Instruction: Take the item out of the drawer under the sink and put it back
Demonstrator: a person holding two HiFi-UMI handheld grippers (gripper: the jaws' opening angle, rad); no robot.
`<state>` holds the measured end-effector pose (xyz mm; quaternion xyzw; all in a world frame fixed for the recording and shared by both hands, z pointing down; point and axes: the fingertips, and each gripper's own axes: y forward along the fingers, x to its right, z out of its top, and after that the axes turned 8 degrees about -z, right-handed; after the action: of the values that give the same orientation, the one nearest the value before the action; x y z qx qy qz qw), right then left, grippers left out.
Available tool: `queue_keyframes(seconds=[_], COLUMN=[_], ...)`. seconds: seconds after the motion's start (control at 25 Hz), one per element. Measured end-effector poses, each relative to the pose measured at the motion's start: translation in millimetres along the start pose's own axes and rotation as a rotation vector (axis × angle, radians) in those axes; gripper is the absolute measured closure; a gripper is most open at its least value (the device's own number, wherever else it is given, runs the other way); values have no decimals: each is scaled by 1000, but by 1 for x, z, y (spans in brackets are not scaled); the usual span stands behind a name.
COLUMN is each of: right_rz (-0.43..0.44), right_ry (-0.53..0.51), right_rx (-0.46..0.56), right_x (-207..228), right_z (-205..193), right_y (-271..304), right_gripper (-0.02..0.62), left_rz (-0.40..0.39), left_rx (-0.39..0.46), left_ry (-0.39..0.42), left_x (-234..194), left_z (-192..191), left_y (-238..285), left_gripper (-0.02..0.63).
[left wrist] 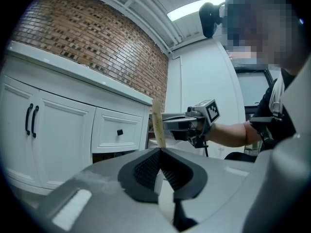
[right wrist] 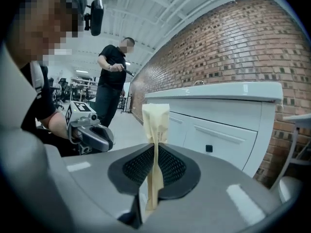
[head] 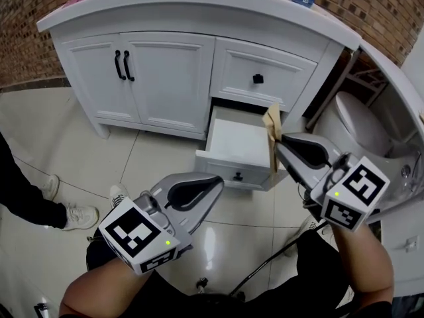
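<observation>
The lower drawer (head: 207, 136) of the white vanity stands pulled out, and the part of its inside that shows is bare. My right gripper (head: 281, 144) is shut on a flat tan paper packet (head: 272, 126), held upright over the drawer's right edge. In the right gripper view the packet (right wrist: 155, 120) stands up from between the closed pads of that gripper (right wrist: 155, 147). My left gripper (head: 215, 185) hovers in front of the drawer, lower and to the left, shut with nothing in it. The left gripper view shows its pads (left wrist: 146, 168) meeting, with the packet (left wrist: 157, 125) beyond them.
A closed upper drawer (head: 258, 78) sits above the open one, with double cabinet doors (head: 132, 71) to its left. A toilet (head: 361, 128) stands close on the right. A bystander's shoes (head: 79, 215) are on the tile floor at left, and another person (right wrist: 114, 76) stands further off.
</observation>
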<state>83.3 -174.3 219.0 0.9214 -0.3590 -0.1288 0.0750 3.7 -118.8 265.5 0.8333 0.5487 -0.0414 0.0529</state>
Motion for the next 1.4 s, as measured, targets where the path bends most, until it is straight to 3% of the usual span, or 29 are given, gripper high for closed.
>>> queue_keyframes(seconds=[0.32, 0.6, 0.88, 1.4], right_rz=[-43, -100, -77, 50], right_ry=[-95, -167, -215, -285], right_rx=[-20, -146, -343, -685], right_x=[37, 75, 98, 92], right_z=[-1, -58, -130, -227], right_y=[47, 99, 144, 199], right_gripper=[565, 566, 565, 563], left_rz=[0, -9, -3, -29], left_rx=[16, 11, 10, 13], left_ry=[-16, -24, -40, -63], left_x=[-4, -6, -10, -9], left_z=[3, 2, -1, -1], left_y=[0, 3, 5, 12], left_gripper=[601, 601, 601, 601])
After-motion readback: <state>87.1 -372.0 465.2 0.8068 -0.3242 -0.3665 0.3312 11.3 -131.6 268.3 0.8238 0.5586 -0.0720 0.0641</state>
